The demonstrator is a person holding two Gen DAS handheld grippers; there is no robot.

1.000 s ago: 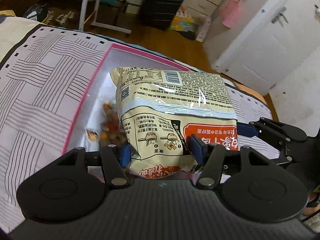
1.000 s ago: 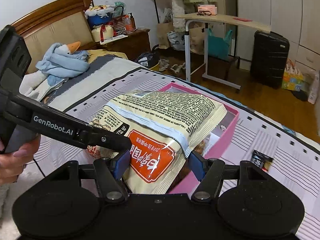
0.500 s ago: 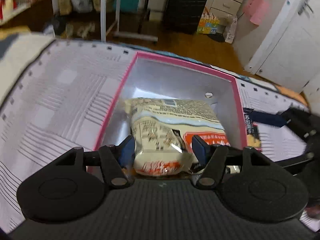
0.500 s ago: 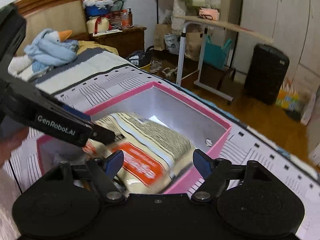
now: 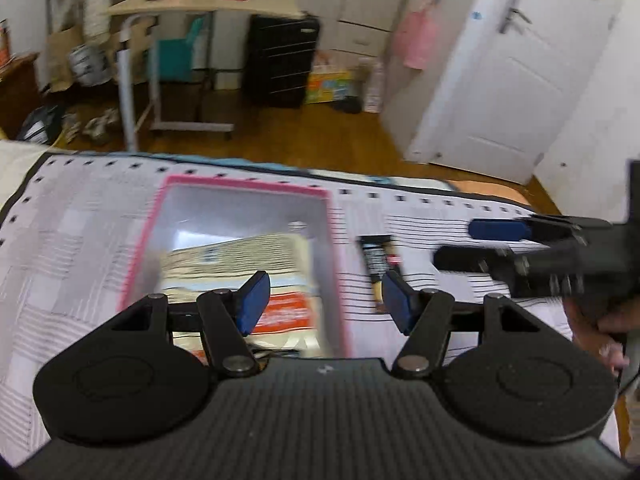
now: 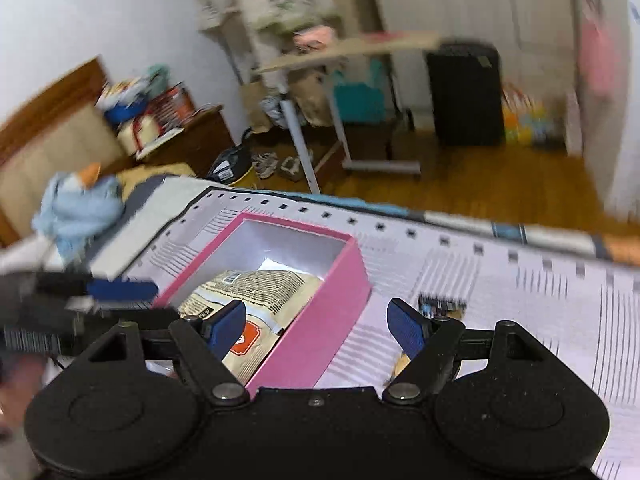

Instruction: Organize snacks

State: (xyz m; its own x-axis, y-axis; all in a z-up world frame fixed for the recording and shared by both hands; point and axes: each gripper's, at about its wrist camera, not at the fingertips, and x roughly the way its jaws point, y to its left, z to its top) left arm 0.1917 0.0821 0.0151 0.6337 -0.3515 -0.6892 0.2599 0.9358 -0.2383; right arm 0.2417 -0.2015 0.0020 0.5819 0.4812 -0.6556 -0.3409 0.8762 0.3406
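Lying flat inside the pink box [image 6: 320, 332], the noodle packet [image 6: 264, 292] fills most of its near end, printed back up; the box sits on the patterned bed cover [image 5: 72, 248]. Left gripper [image 5: 324, 300] hangs over the box's near right corner, fingers [image 5: 252, 300] apart with nothing pressed between them, closing slightly. Right gripper [image 6: 318, 326] straddles the box's right wall, fingers [image 6: 404, 328] wide apart, empty. A small dark sachet [image 5: 376, 256] lies on the cover just right of the box, clear of the wall; judged the next item. Handling estimate: sachet light, thin, film-wrapped, so slippery and floppy; lying flat on soft bedding it gives little edge to bite. Best hold probably across its short width near one end, pressing a little into the cover so a finger gets under. Packet is crinkly, air-cushioned, contents brittle; avoid squeezing it if it needs shifting. Room: far end of the box is bare, enough for small items. Cover right of the box is open, free approach. Hazards: box wall close to the sachet, and the two grippers near each other over that corner. Both views blurred; fine detail uncertain.
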